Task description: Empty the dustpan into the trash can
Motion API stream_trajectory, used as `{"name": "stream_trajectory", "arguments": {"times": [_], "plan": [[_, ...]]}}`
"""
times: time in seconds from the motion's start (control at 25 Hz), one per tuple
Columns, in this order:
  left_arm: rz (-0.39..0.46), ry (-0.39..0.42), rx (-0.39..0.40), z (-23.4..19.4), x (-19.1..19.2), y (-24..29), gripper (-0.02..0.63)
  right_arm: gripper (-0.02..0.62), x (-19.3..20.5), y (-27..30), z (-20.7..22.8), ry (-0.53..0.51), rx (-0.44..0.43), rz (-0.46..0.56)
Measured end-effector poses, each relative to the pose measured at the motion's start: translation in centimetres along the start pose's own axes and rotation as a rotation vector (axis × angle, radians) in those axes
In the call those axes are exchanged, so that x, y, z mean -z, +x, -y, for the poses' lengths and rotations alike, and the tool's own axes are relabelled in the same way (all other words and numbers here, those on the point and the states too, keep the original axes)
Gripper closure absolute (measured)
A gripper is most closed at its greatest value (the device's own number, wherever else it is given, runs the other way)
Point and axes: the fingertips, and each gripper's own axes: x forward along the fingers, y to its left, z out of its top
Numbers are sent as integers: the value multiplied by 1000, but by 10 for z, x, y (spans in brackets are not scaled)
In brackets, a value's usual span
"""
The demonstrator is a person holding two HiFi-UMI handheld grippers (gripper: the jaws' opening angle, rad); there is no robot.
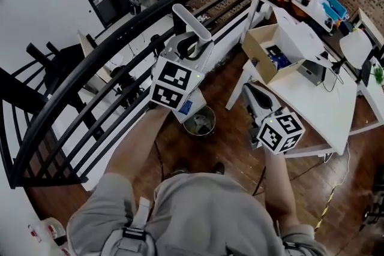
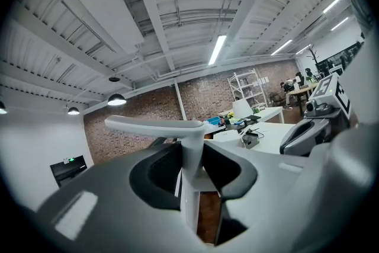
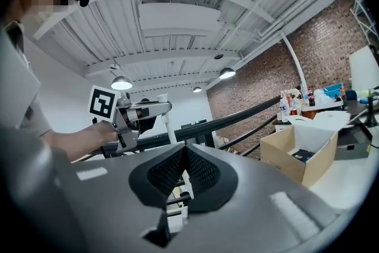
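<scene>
Railing (image 1: 120,39) runs black and slanted just past the tips of the left tongs (image 1: 193,48), closing off the room ahead of them. Below these tongs and a little toward the right tongs (image 1: 248,89), the trash can (image 1: 201,123) stands on the wooden floor (image 1: 231,147), close to the foot of the railing. A white table (image 1: 312,99) bounds the other side. Its near edge and one leg lie under and just beside the right tongs, and a cardboard box (image 1: 264,45) sits open on it beyond their tips. Between the trash can and that table leg there is a strip of bare floor.

The left tongs (image 2: 192,166) are part closed, both jaws pressed on the upright white stem of the dustpan (image 2: 190,145), whose flat grip bar crosses above the jaws. From the head view the dustpan (image 1: 191,22) rises above these tongs, while a white piece with a blue label hangs beneath the marker cube, just beside the trash can's rim. Whether they touch cannot be told.

The right tongs (image 3: 185,157) have their jaws brought together with nothing between them.

Both forearms reach forward from the body, the left toward the railing, the right toward the box. Each of the tongs lies about level, and the left tongs (image 3: 131,111) show off to the left of the right ones, at much the same height.
</scene>
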Motion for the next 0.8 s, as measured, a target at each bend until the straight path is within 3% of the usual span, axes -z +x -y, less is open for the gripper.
{"name": "stream_trajectory", "arguments": {"times": [0.36,0.8], "plan": [[36,88,0,78,-15,-23,492,597,22,-48,17,31,-87,-54],[76,184,63,161,-12,-79,492,597,50,-119,-31,40,-14,-77]]}}
